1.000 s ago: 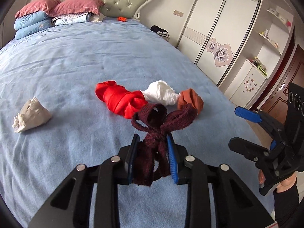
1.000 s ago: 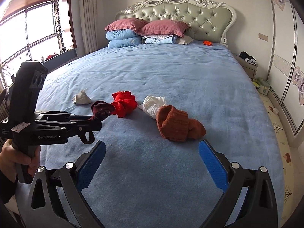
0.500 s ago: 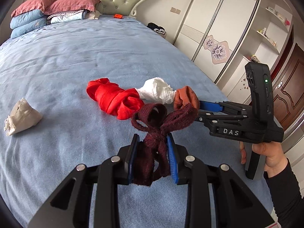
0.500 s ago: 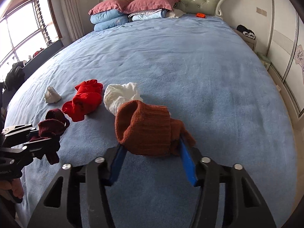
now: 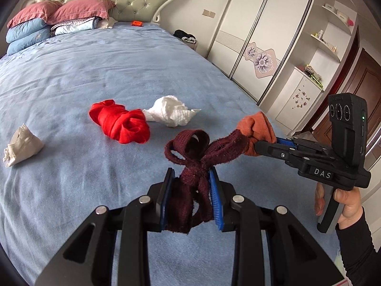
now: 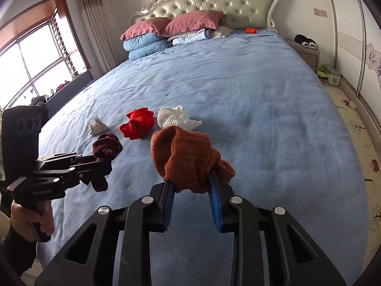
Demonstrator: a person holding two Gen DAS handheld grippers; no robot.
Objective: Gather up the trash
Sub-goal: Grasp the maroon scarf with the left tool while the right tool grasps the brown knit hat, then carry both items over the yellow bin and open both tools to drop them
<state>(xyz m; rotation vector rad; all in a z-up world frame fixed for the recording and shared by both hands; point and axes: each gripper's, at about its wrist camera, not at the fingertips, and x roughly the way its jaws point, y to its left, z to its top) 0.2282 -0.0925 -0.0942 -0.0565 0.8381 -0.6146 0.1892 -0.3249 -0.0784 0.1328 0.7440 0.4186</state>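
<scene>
Both jaws loaded, lift clean off the bed (image 5: 71, 76).
Left view: my left gripper (image 5: 191, 196) jaws clamped on the maroon rag (image 5: 197, 157), rag clear of the bed. Right view: my right gripper (image 6: 190, 199) jaws just closed on the brown sock (image 6: 188, 157); bite is low, so raise slowly, don't snag the white wad (image 6: 173, 116).

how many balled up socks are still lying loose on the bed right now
3: a red sock mid-bed, a white sock beside it, and a beige sock off toward the window side. None seem hidden.
</scene>
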